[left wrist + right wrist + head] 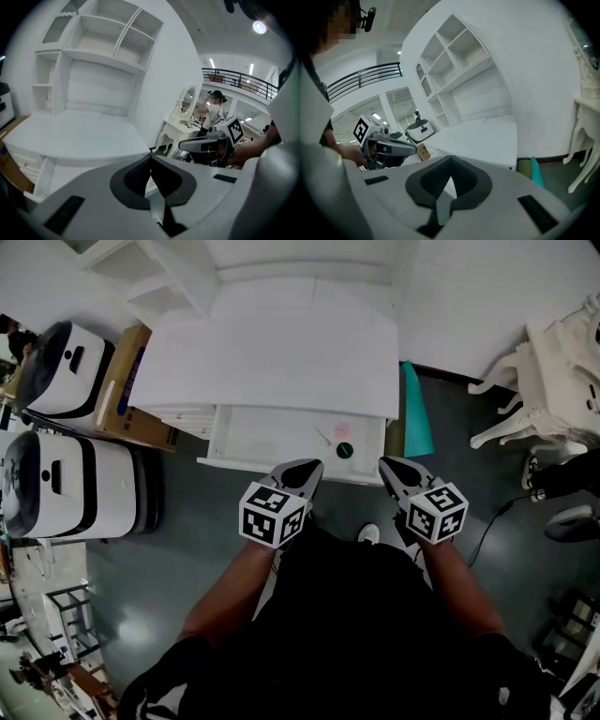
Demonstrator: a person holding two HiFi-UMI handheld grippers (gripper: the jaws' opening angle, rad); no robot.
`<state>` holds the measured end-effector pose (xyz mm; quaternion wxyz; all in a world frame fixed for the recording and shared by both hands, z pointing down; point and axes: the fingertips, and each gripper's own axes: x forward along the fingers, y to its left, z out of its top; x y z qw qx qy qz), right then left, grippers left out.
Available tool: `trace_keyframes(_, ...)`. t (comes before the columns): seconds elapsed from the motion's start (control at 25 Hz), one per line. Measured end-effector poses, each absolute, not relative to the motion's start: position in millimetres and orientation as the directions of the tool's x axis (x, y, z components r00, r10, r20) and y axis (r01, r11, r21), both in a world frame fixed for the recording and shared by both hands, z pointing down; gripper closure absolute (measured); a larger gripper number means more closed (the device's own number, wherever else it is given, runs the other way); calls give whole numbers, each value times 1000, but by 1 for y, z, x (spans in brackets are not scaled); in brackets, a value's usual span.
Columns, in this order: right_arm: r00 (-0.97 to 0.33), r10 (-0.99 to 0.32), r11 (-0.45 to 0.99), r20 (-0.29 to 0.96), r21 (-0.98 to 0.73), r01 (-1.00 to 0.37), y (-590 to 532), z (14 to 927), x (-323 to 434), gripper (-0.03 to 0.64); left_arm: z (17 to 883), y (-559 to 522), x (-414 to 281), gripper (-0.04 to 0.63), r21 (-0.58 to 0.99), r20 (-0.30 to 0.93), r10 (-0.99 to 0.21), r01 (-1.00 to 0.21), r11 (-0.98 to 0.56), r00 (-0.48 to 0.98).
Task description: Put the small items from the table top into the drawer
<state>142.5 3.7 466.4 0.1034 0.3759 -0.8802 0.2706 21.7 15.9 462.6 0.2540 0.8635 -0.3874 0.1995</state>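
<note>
Near the drawer, both tools sit closed, empty.

- left gripper is held out in front of the body, pointing forward and somewhat down, its jaws closed together.
- right gripper is alongside it, well apart, tip angled slightly inward, jaws likewise closed together.
- both bare forearms reach forward from the torso.
</note>
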Motion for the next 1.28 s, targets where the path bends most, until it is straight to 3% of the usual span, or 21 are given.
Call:
trace_keyframes(0.48, -749, -536, 624, 390, -415, -662, 49, 472, 186, 592, 455, 64, 72, 586, 287, 529, -628, -817, -501, 571)
trace_keyframes(1.28, -685, -594, 565, 422, -388, -728, 42, 463, 135, 591, 451, 55, 11, 586, 274, 555, -586, -795, -542, 591)
